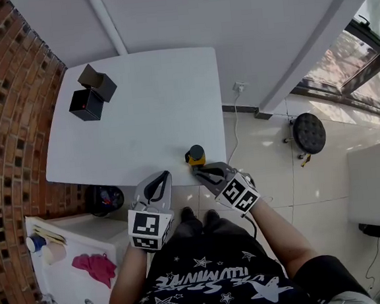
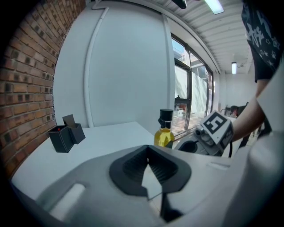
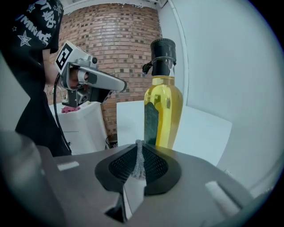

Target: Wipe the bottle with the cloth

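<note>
**Subject:** clear glass bottle (image 3: 162, 111) of yellow oil, with a black cap and a dark label. It stands upright at the near edge of the white tabletop (image 1: 147, 112), towards the right corner. Nothing is touching it.

**Right tool** (image 3: 139, 146): the jaws are together. It sits just short of the bottle, pointed at the lower body, not in contact. A thin grey strip (image 3: 139, 156) with a knit texture is pinched between the pads and pokes a little past the tips. Judgement: probably a small fold of cloth. This is unconfirmed, as the head view shows nothing hanging from the tool.

**Left tool** (image 2: 147, 150): the jaws are fully together with nothing between them. It is held beside the right tool, off the near edge of the tabletop and aimed across it. The bottle is ahead and to its right, apart from it.

**Further out:**
- Two black boxes (image 1: 92, 92) sit at the far left of the tabletop, well apart from the bottle.
- A crumpled pink cloth (image 1: 94, 265) lies on a white cabinet (image 1: 60, 258) to the person's left. Neither tool touches it.

**Progress (judgement):** early.
- No cloth is on the glass yet.
- Neither tool is steadying the bottle.
- Still to do: bring the cloth into contact, steady the bottle, and wipe round the body and neck.
- If the pink cloth is the one intended, it has not yet been picked up.
</note>
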The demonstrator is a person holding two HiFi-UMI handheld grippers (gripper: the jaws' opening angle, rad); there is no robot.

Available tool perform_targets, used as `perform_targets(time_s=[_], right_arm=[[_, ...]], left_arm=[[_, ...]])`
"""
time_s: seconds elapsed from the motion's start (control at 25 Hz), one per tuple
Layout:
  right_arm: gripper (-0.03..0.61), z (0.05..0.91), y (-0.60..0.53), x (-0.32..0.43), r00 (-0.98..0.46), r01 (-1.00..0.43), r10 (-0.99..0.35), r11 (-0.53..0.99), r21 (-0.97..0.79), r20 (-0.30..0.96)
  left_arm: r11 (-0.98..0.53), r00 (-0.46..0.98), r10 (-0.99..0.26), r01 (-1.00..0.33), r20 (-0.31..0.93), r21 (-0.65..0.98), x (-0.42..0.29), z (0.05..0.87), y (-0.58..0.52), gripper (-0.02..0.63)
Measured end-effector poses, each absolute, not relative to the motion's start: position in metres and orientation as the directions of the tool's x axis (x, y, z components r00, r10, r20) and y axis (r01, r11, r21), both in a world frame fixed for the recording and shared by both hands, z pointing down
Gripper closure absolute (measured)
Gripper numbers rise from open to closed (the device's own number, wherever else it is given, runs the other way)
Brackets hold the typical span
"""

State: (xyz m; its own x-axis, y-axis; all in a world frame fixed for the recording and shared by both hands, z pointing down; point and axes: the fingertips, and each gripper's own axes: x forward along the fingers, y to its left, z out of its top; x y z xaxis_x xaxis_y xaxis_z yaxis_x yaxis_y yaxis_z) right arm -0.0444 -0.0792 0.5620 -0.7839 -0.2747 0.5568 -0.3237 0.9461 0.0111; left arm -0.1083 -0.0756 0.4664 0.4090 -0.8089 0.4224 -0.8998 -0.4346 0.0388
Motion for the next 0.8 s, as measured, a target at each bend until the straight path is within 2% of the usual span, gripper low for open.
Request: perform_targets(time_s=[0.16,0.28,0.4,0.44,0.48,0.52,0.6,0.8], right_arm=[[0.542,0.574,-0.074,-0.040,-0.758,-0.342,-0.278,0.940,0.003,0.590],[0.541,0.579,-0.065,-0.030,-0.735,-0.439,-0.311,0.896,-0.073,0.602],[0.541,0.564,-0.076,-0.001,-0.729,-0.650,-0.448,0.689,-0.320,0.517],[0.542,0.552,-0.085,0.011,-0.721,-0.691,-0.515,0.584,-0.426,0.463],[0.541,0.537,-0.094,0.022,-0.706,-0.700,-0.581,0.484,-0.525,0.405],[0.541,0.523,-0.103,0.030,-0.686,-0.685,-0.638,0.403,-0.607,0.351],[0.542,0.500,-0.115,0.038,-0.650,-0.627,-0.712,0.304,-0.717,0.265],[0.541,0.464,-0.136,0.036,-0.606,-0.503,-0.783,0.243,-0.829,0.138]], left_arm=[[-0.439,0.410,-0.805,-0.898,0.429,0.033,-0.107,0.470,-0.075,0.609],[-0.454,0.392,-0.808,-0.890,0.440,-0.039,-0.109,0.479,-0.073,0.609],[-0.482,0.404,-0.801,-0.873,0.441,-0.076,-0.098,0.484,-0.069,0.609],[-0.488,0.415,-0.799,-0.870,0.436,-0.066,-0.094,0.485,-0.068,0.607],[-0.490,0.424,-0.796,-0.870,0.432,-0.050,-0.089,0.486,-0.067,0.576],[-0.489,0.427,-0.795,-0.872,0.430,-0.038,-0.086,0.488,-0.067,0.541],[-0.480,0.420,-0.796,-0.877,0.435,-0.032,-0.082,0.492,-0.066,0.531],[-0.473,0.414,-0.814,-0.880,0.409,-0.051,-0.073,0.485,-0.067,0.537]])
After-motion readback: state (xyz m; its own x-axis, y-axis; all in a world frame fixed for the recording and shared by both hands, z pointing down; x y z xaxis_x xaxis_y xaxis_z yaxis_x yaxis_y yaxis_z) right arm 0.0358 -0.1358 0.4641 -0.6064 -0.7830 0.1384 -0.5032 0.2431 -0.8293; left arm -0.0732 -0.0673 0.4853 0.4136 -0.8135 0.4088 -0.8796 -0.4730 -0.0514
